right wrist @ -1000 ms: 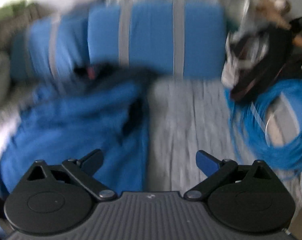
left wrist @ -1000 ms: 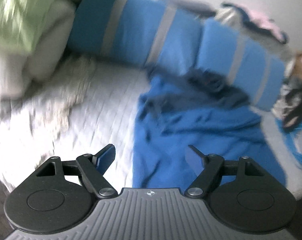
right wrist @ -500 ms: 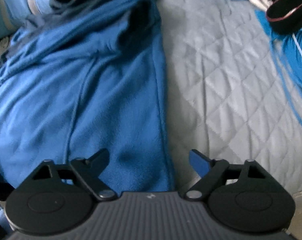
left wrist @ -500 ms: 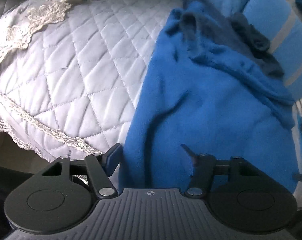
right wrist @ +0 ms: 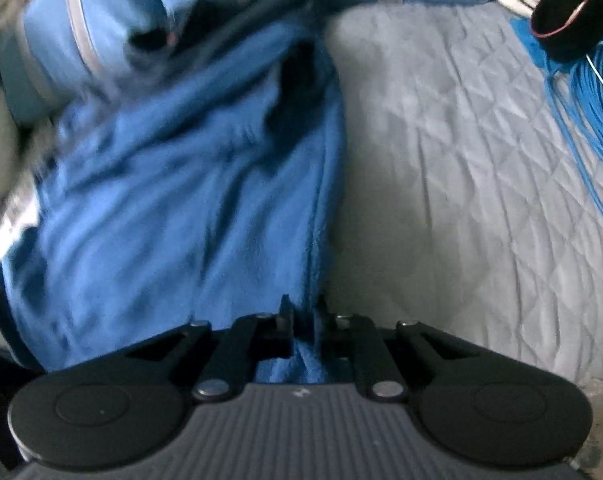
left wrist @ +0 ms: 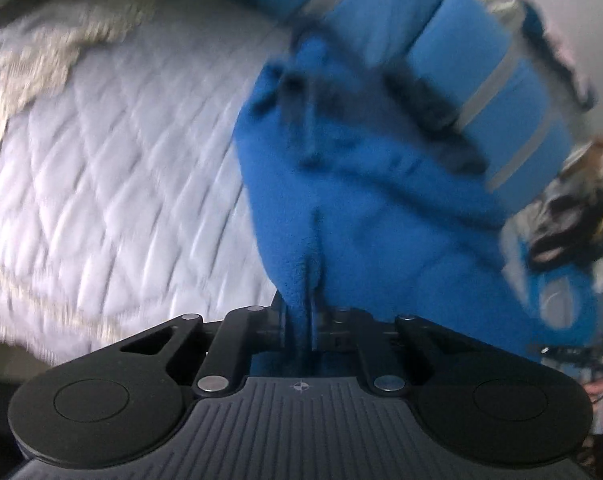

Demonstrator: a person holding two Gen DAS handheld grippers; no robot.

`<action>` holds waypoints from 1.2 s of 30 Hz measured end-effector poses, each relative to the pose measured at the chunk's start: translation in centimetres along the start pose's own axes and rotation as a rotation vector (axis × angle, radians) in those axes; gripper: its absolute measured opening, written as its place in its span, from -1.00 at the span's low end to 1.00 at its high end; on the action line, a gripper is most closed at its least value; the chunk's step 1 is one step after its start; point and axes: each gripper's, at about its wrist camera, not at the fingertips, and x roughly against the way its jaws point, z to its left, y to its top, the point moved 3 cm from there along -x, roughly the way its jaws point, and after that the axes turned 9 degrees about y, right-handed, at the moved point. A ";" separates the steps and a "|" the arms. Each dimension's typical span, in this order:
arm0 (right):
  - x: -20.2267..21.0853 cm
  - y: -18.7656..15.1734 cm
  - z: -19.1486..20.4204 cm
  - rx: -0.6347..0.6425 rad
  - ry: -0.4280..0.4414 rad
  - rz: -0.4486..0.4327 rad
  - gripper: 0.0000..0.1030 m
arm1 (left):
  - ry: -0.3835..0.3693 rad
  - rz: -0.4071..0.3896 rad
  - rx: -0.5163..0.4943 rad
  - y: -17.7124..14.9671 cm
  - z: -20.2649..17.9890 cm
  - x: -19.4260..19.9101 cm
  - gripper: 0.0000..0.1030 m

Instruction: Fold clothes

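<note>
- The blue fleece garment (left wrist: pixel 381 208) is spread lengthwise on the quilted bed (left wrist: pixel 121 160), reaching away from both sets of jaws toward the blue striped bolster (left wrist: pixel 481 60) at the far side.
- The left gripper (left wrist: pixel 301 320) is clamped on the near hem of the garment at its left corner; the jaws have just been closing, and a pinched ridge of fleece is seen rising between them.
- The right gripper (right wrist: pixel 303 324) is likewise clamped on the near hem at the right edge (right wrist: pixel 321 220) of the garment; its jaws have just been closing, with fleece bunched between them.
- To the right of the right jaws, bare quilt is seen, and beyond it a coil of blue cable (right wrist: pixel 593 100) well apart from the garment.
- Judged from this, the task is at an early stage: 2 corners are secured, but no fold is yet made, and the far end is still crumpled around a dark lining (right wrist: pixel 297 80).
- Left to do, presumably: the near hem is to be lifted and carried over toward the far end, then the cloth smoothed and folded again.
</note>
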 end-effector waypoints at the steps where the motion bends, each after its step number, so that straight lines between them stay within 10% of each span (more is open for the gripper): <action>1: 0.4 0.5 -0.1 -0.012 0.022 -0.030 -0.84 | -0.017 -0.019 0.008 1.0 -0.2 0.3 -0.81; 15: -3.9 11.6 -3.9 -0.321 0.259 -0.414 -0.84 | -0.065 -0.272 0.132 11.8 -2.6 -4.9 -0.81; 36: -10.5 15.2 -4.8 -0.359 0.263 -0.503 -0.75 | -0.020 -0.178 0.261 16.1 -0.1 -12.7 -0.76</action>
